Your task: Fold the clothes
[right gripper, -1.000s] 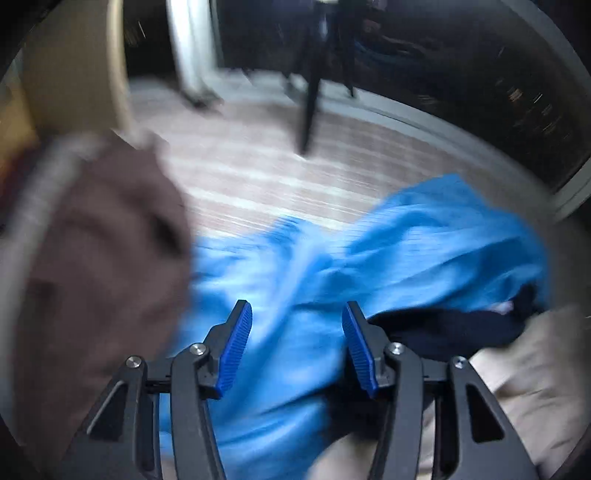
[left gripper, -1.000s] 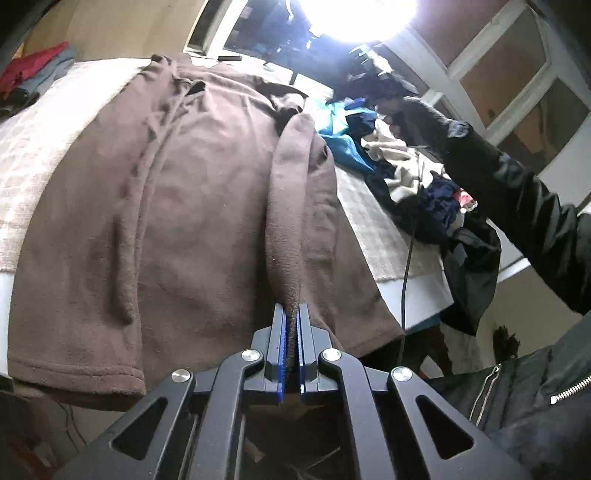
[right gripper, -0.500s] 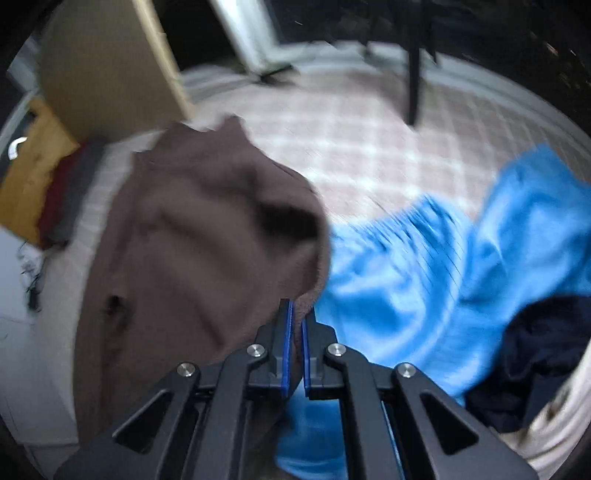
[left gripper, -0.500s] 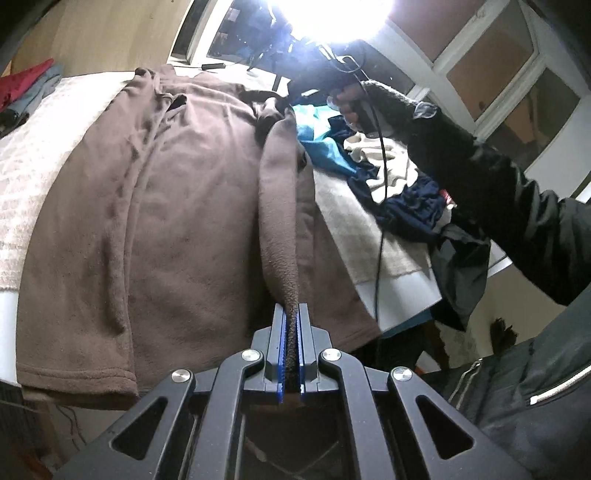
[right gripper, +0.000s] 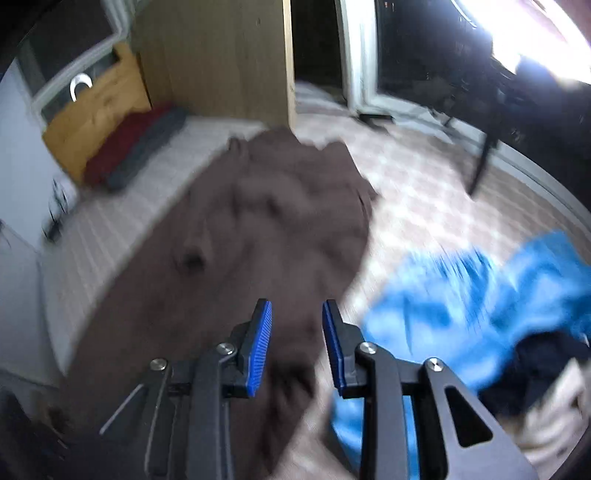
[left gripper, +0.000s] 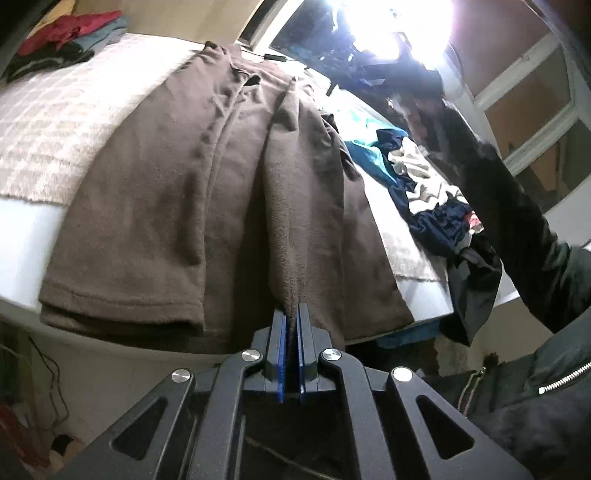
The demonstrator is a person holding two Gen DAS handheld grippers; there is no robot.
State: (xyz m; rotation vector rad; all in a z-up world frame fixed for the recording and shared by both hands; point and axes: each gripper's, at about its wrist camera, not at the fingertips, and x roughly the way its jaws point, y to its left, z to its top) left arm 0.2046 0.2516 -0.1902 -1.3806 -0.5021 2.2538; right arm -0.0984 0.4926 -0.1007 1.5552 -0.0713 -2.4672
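A brown fleece garment (left gripper: 207, 192) lies spread over the checked bed cover, its hem hanging over the near edge. My left gripper (left gripper: 292, 314) is shut on a raised fold of this garment, pulled up into a ridge. In the blurred right wrist view the same brown garment (right gripper: 266, 236) lies below my right gripper (right gripper: 297, 314). Its jaws are opening, the blue pads (right gripper: 260, 332) stand apart, and nothing is pressed between them. A person's black sleeve (left gripper: 517, 229) reaches over the bed on the right.
A heap of blue, navy and cream clothes (left gripper: 417, 184) lies right of the brown garment; the blue cloth (right gripper: 476, 306) shows blurred. Red and grey clothes (left gripper: 70, 33) sit at the far left. A wooden cabinet (right gripper: 221, 59) and windows stand behind the bed cover (right gripper: 417, 195).
My right gripper swung left from the blue cloth to the brown garment, shut on its edge, then let go with jaws apart. The left gripper kept its grip and the fold shifted slightly.
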